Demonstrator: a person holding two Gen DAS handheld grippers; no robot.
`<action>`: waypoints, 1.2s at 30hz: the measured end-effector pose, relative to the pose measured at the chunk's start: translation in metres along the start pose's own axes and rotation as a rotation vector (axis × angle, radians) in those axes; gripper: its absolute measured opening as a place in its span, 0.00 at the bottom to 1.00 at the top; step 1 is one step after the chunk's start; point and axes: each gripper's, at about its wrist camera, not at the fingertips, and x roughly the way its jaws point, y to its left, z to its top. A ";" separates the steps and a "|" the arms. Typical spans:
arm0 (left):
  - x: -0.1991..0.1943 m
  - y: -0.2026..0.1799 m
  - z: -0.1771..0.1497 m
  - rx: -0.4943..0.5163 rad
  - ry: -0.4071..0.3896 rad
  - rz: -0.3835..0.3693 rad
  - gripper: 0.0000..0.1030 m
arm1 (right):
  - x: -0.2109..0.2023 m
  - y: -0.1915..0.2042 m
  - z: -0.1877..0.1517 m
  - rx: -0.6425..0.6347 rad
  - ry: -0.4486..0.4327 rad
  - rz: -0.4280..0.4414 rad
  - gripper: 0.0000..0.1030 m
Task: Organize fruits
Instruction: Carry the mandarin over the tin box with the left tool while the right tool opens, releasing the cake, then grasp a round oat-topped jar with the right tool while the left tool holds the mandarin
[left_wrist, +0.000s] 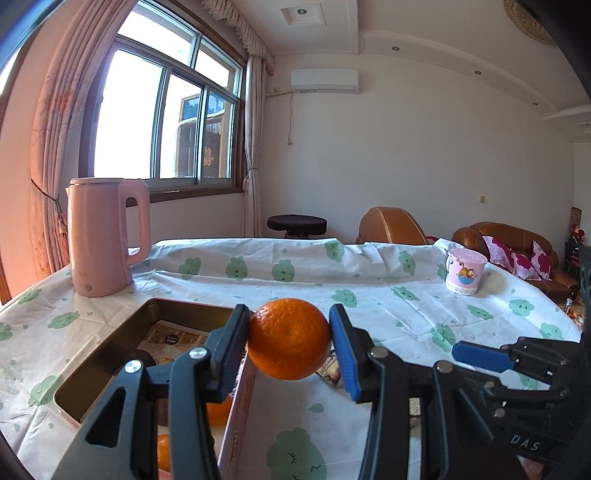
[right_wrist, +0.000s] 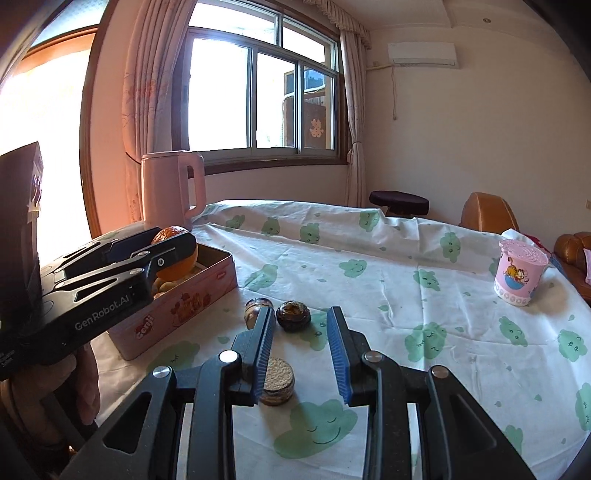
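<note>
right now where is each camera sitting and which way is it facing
Left wrist: sits on the left gripper, looking along its fingers at the orange clamped between them, above the tin; the right gripper's blue tip shows at right.
Right wrist: sits on the right gripper, facing the table's biscuits; its jaws are empty, and a hand holding the left gripper shows at left.
Shared: the orange, the tin, the pink kettle, the cup, the window.

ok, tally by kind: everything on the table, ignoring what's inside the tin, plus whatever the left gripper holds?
kettle: 1
cup: 1
tin: 1
round snacks: 3
orange in the left gripper: 1
Total: 7
</note>
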 end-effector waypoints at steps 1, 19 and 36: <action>0.000 0.002 0.000 -0.003 0.001 0.002 0.45 | 0.008 0.002 -0.002 -0.006 0.040 0.011 0.33; -0.014 0.059 0.014 -0.026 0.023 0.075 0.45 | 0.030 0.019 0.012 -0.006 0.113 0.030 0.35; -0.011 0.127 0.009 -0.068 0.114 0.186 0.45 | 0.029 0.088 0.083 -0.069 -0.090 0.169 0.35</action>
